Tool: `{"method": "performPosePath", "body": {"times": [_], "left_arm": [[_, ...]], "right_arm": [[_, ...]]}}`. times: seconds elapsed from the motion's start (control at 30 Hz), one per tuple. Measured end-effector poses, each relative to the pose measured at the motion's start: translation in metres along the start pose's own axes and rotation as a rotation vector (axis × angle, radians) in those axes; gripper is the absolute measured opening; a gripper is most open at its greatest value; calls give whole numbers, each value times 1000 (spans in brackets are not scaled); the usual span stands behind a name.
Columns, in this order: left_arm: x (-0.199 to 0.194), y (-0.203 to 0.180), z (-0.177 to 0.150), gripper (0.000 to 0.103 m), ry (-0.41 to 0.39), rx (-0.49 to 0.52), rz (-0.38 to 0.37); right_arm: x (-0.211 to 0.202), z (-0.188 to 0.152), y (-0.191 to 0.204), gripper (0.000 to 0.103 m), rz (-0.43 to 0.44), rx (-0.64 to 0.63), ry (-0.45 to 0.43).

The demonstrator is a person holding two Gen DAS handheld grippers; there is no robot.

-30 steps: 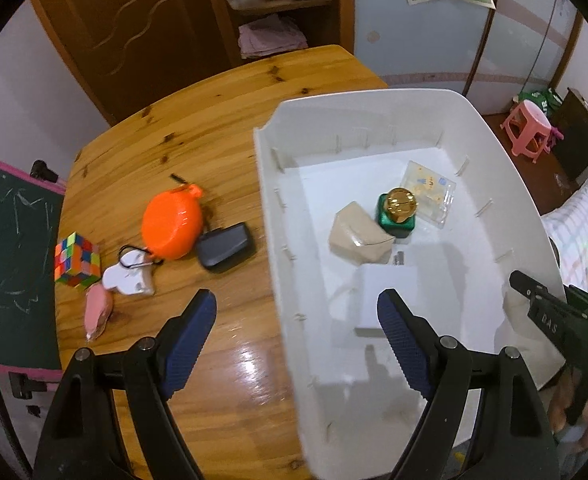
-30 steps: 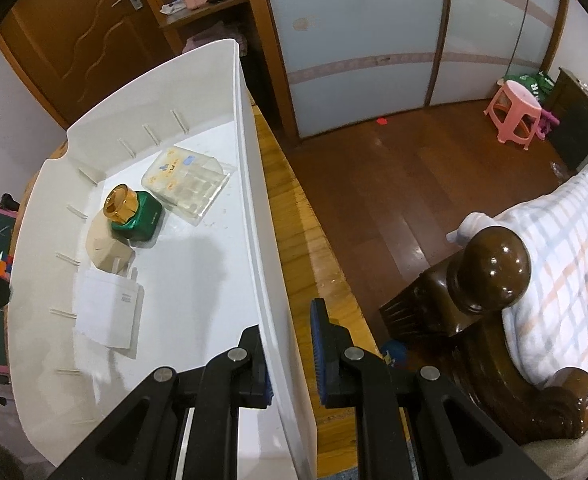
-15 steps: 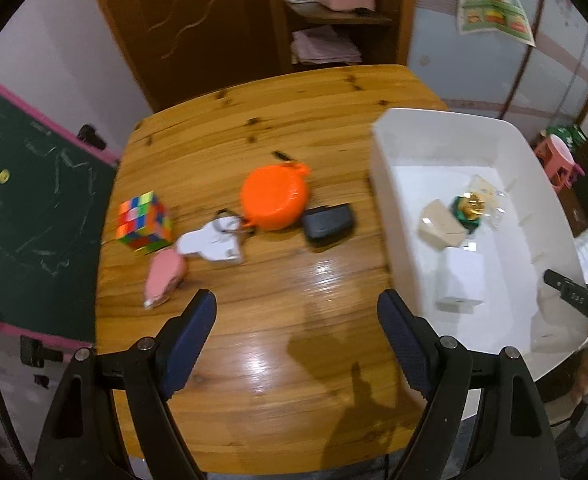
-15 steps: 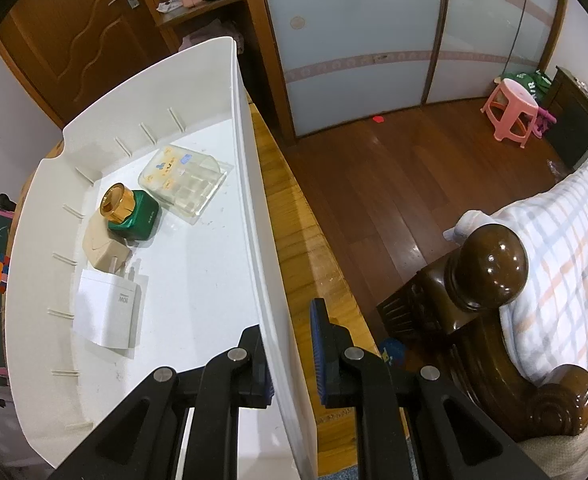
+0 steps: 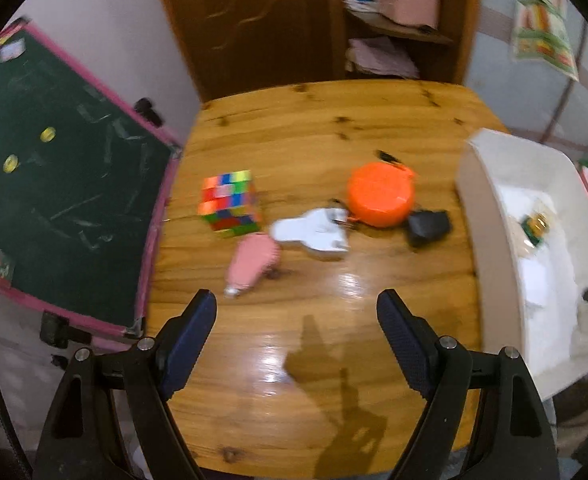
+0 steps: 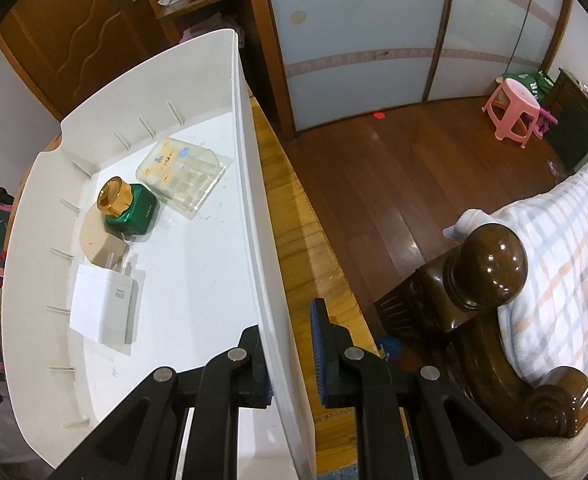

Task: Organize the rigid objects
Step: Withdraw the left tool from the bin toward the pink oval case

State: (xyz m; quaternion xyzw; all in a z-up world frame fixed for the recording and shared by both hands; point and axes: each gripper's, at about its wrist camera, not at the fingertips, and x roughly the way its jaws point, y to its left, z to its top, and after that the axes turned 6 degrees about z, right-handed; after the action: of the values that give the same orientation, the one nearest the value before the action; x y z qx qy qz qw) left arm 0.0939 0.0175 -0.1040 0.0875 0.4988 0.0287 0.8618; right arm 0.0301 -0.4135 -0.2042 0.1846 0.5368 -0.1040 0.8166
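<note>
In the left wrist view my left gripper [image 5: 295,334] hangs open over bare wooden table [image 5: 294,400], nothing between its fingers. Beyond it lie a colourful puzzle cube [image 5: 230,204], a pink object [image 5: 252,264], a white plug-like piece [image 5: 313,232], an orange round case [image 5: 379,194] and a small black object [image 5: 429,226]. The white bin [image 5: 477,216] stands at the right. In the right wrist view my right gripper [image 6: 290,354] is shut on the white bin's side wall [image 6: 254,184]. Inside lie a white box [image 6: 102,304], a beige piece [image 6: 98,246], a green bottle with a gold cap [image 6: 128,208] and a clear case [image 6: 182,174].
A green chalkboard with a pink frame [image 5: 54,184] leans at the table's left edge. A dark wooden bedpost [image 6: 485,268] and a checked bedspread [image 6: 553,248] stand right of the bin. A pink stool [image 6: 513,110] sits on the far floor. A wooden door and shelf [image 5: 333,20] are behind the table.
The left gripper has swung left, away from over the bin to above the table, bringing the loose objects and chalkboard toward the middle of its view. The right gripper keeps its hold on the bin wall.
</note>
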Motion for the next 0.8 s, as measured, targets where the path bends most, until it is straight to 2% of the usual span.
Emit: {"method": "performPosePath", "body": {"times": [0.13, 0.27, 0.33, 0.4, 0.5, 0.8], "left_arm": [[19, 37, 3, 84, 57, -101, -65], [39, 56, 3, 84, 96, -154, -66], [50, 61, 3, 84, 126, -172, -93], [63, 61, 4, 84, 160, -173, -131], [80, 55, 5, 84, 178, -156, -138], [136, 35, 12, 84, 218, -57, -87]], "right_arm": [[1, 0, 1, 14, -5, -4, 3], [0, 0, 1, 14, -8, -7, 4], [-1, 0, 1, 14, -7, -3, 4], [-1, 0, 1, 14, -5, 1, 3], [-1, 0, 1, 14, -6, 2, 3], [-2, 1, 2, 14, -12, -2, 6]]}}
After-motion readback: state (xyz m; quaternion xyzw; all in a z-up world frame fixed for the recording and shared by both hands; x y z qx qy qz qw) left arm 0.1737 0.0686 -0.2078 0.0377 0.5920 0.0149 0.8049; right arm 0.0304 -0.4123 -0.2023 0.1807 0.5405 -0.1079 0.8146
